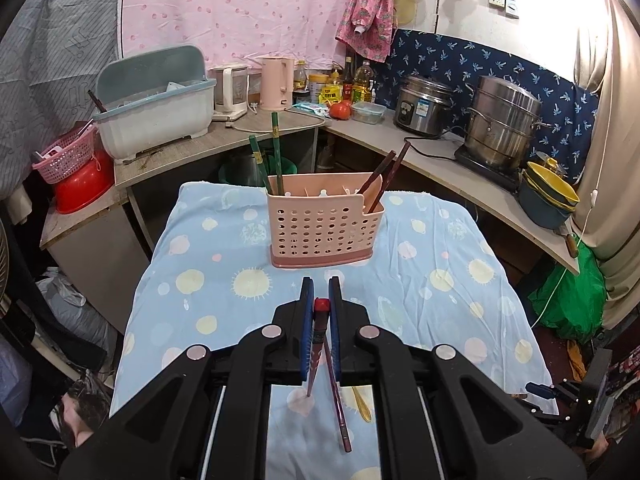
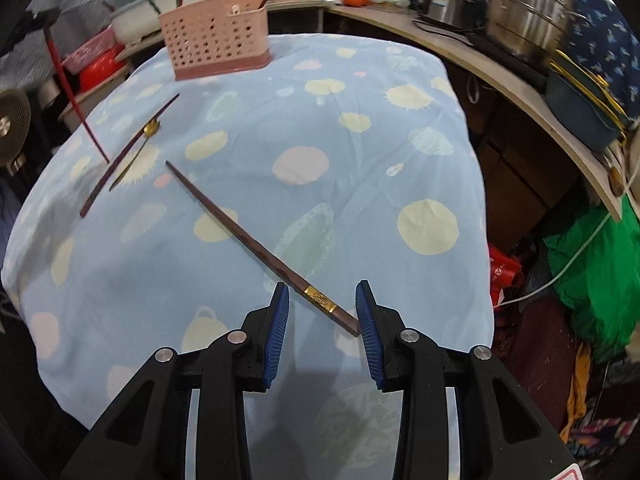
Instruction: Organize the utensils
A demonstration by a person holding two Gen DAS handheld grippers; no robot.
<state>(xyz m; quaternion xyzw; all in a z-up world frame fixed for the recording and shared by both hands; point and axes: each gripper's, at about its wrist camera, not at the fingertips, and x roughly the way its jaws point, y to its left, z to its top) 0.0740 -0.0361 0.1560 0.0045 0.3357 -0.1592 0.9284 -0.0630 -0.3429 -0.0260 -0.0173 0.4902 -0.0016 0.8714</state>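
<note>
The pink perforated plastic utensil caddy point(image 1: 325, 222) stands upright at the far end of the bench, which is covered by a light blue cloth with pale yellow sun and planet prints point(image 1: 440, 300). Green-handled chopsticks point(image 1: 276, 152) lean in its left compartment, dark brown ones point(image 1: 384, 178) in its right.

The left tongs point(image 1: 322, 304) are closed on a dark red lacquered chopstick with a red cap point(image 1: 318, 344), gripped near the capped end so it hangs tip-down on the near side of the caddy, its point close to or touching the cloth. A second dark red chopstick point(image 1: 338, 400) lies on the cloth below it, farther from the caddy, with a slim gold spoon point(image 1: 362, 402) just beside it.

The right tongs point(image 2: 322, 312) are open and empty, their blue ribbed pads point(image 2: 280, 328) straddling the gold-banded end of a long dark brown chopstick point(image 2: 256, 244), which lies flat on the cloth well on the near side of the caddy, its tip pointing roughly toward it.

To do this step well, I judge the left should lift until the chopstick tip clears the caddy's rim, travel over a compartment holding like pieces, then lower straight before releasing; a swinging tip could catch the rim or tip the light caddy. The right should settle lower and close squarely across the banded section, since a thin stick on soft cloth may roll or slip out of a shallow pinch
</note>
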